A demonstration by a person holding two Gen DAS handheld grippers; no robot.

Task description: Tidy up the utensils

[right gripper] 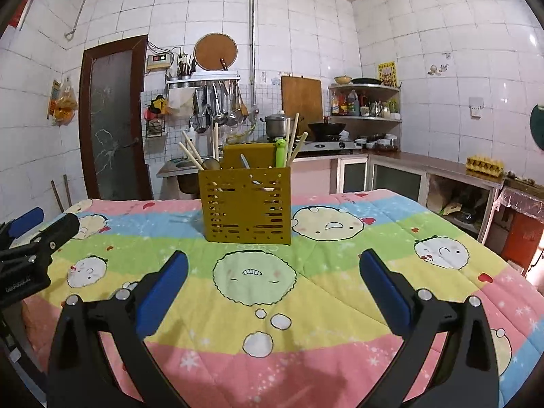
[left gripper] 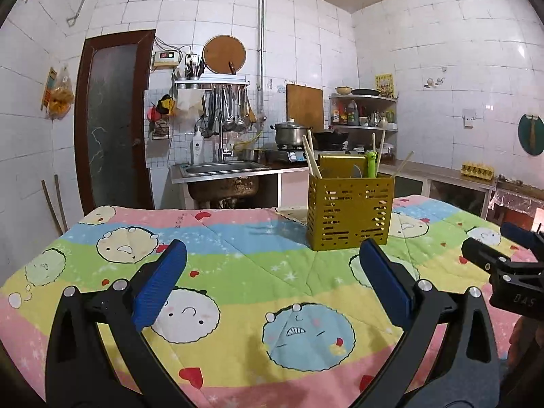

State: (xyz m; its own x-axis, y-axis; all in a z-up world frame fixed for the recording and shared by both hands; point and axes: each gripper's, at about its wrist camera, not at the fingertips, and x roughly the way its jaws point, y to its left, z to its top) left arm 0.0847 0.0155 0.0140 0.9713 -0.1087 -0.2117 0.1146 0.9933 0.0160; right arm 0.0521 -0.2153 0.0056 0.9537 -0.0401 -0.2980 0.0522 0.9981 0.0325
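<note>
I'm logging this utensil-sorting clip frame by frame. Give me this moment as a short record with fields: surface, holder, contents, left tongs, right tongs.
surface: table under a pastel cartoon quilt
holder: yellow slotted utensil caddy, upright on the quilt, beyond both tongs
contents: wooden chopsticks, a green-handled utensil, a metal utensil seen through the slots; rest hidden
left tongs: left tongs open, empty, above the quilt
right tongs: right tongs open, empty, above the quilt
loose utensils on quilt: none visible
</note>
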